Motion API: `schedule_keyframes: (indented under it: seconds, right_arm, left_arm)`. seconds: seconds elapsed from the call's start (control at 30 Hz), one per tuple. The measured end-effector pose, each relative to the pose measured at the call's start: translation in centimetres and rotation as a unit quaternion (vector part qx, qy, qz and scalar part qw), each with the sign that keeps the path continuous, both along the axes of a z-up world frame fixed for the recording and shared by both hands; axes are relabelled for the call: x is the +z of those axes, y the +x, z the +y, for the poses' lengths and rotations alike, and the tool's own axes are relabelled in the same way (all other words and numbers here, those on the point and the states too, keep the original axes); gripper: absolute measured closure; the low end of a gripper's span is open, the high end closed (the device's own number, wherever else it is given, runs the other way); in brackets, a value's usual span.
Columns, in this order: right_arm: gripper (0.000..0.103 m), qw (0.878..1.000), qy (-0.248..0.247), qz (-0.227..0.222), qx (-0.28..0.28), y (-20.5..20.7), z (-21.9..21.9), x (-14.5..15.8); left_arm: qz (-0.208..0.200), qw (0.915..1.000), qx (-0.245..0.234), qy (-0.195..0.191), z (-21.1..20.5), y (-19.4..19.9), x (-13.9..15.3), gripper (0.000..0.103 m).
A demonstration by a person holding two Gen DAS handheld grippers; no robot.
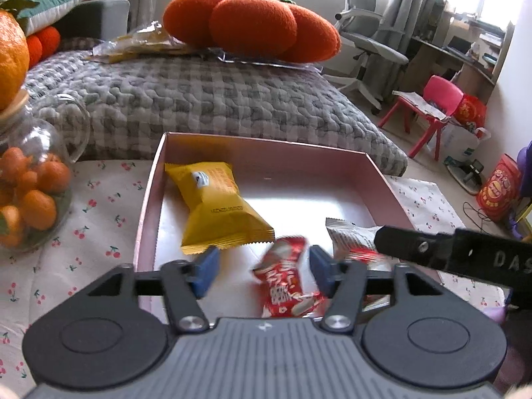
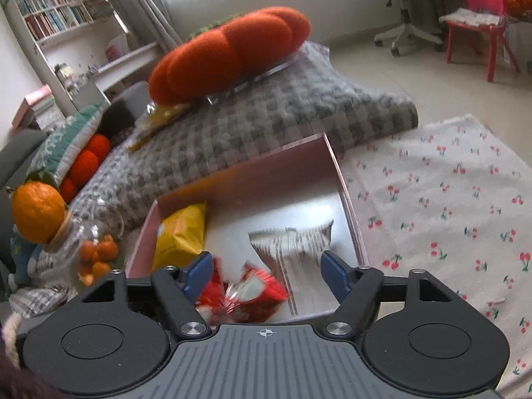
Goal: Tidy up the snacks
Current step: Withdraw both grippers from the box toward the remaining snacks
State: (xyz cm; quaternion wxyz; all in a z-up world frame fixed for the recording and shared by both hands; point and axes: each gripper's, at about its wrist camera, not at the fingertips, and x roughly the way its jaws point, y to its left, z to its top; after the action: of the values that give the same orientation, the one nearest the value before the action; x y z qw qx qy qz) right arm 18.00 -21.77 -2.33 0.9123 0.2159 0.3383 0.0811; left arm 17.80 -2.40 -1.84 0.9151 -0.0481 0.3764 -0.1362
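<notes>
Pink shallow box [image 1: 382,179] sits on a cherry-print cloth [image 1: 99,206], in front of a grey checked quilt [image 1: 199,96].

Inside the box: yellow snack packet [image 1: 216,206] at the left side; red snack packet [image 1: 286,282] near the front edge; silver-and-red packet [image 1: 349,236] to its right.

Left gripper [image 1: 264,271]: jaws wide apart, blue pads either side of the red packet, not pinching it; nothing held.

Right gripper [image 2: 266,272]: jaws spread wide over the box's near end, empty. Red wrapper [image 2: 252,296] and silver packet [image 2: 292,239] lie blurred below it.

Glass jar of kumquats [image 1: 30,179] stands left of the box, a large orange [image 1: 10,63] on its cork top. An orange pumpkin cushion [image 1: 249,26] rests on the quilt.
</notes>
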Motion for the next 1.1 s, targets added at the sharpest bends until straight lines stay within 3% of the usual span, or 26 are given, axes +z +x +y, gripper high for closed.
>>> schedule_keyframes:
  seconds: [0.3, 0.53, 0.73, 1.1]
  right_arm:
    - [0.027, 1.0, -0.007, 0.001, 0.002, -0.4, -0.2, 0.7]
    - [0.016, 1.0, -0.011, 0.0, 0.003, -1.8, -0.3, 1.8]
    - [0.008, 1.0, -0.016, 0.002, 0.008, -3.7, -0.7, 2.9]
    - [0.004, 0.998, -0.055, -0.008, 0.034, -7.9, -1.0, 4.1]
  left_arm:
    - [0.005, 0.9999, 0.008, -0.006, 0.9, -0.5, 0.9, 0.031]
    - [0.009, 0.9998, 0.016, -0.009, 1.9, -2.1, 1.8, 0.016]
    - [0.007, 0.9998, 0.016, 0.012, 2.4, -4.3, 2.7, 0.002]
    - [0.021, 0.9986, 0.028, 0.039, 3.0, -8.7, 2.9, 0.0]
